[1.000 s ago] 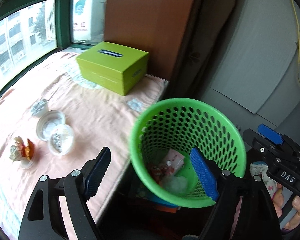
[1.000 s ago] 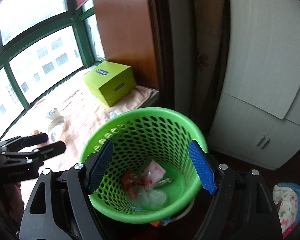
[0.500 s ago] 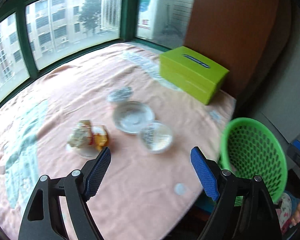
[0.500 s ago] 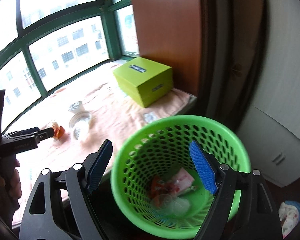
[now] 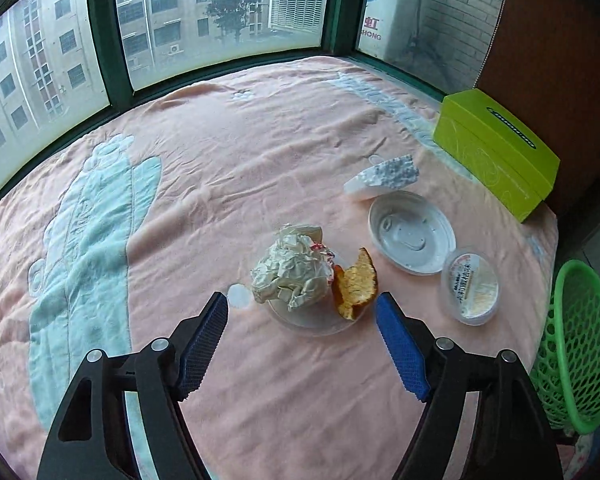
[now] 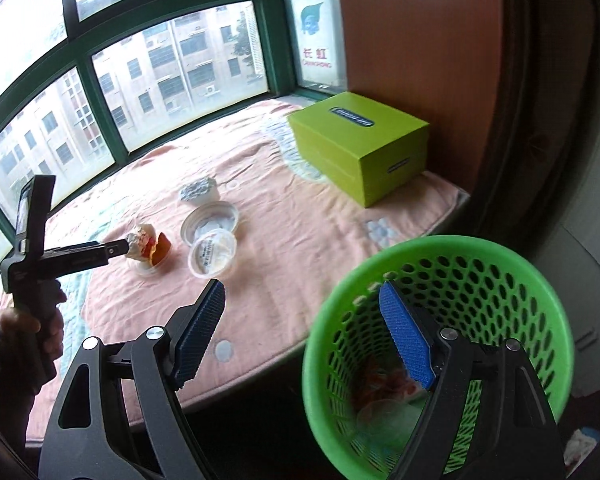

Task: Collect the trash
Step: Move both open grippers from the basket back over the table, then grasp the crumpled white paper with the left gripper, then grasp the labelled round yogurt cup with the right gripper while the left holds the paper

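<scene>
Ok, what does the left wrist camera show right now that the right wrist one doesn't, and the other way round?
Only the left wrist view: the open left gripper close up, framing the crumpled wrapper and orange peel on a clear lid.

Only the right wrist view: trash already inside the green basket, the open right gripper, and the hand holding the left tool.

Both: white lid, sealed cup, foil-topped tub, green box, pink blanket.
</scene>
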The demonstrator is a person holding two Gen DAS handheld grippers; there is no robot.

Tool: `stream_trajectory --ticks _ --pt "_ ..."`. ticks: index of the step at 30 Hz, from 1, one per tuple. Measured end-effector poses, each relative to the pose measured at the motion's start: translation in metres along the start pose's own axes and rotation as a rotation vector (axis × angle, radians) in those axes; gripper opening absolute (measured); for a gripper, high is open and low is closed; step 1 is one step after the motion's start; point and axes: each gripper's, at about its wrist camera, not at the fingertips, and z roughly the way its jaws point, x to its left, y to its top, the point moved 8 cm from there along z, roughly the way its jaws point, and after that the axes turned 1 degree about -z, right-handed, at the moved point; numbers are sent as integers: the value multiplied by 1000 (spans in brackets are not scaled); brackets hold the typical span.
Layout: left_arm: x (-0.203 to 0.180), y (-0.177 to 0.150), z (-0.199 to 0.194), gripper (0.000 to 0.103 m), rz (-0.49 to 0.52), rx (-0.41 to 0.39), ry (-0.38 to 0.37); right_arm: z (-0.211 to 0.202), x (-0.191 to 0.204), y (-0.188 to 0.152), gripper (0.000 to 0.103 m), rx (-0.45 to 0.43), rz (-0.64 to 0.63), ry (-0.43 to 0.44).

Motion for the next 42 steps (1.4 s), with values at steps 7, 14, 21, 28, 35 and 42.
stream_trajectory --ticks 7,14,21,28,35,42 --pt "7 2 23 68 -2 28 -22 24 27 2 79 35 -46 34" --pt "7 1 33 44 5 39 -65 49 51 -1 79 73 -87 76" --pt "13 3 23 26 -13 17 -84 79 70 -5 79 119 -117 111" --pt "21 6 9 20 -39 -9 -99 113 89 -6 80 161 -166 114" --pt "27 7 -9 20 -62 -40 -112 145 101 -6 86 190 -221 90" --pt "34 7 -29 20 -75 -69 -123 170 99 -4 86 215 -212 68"
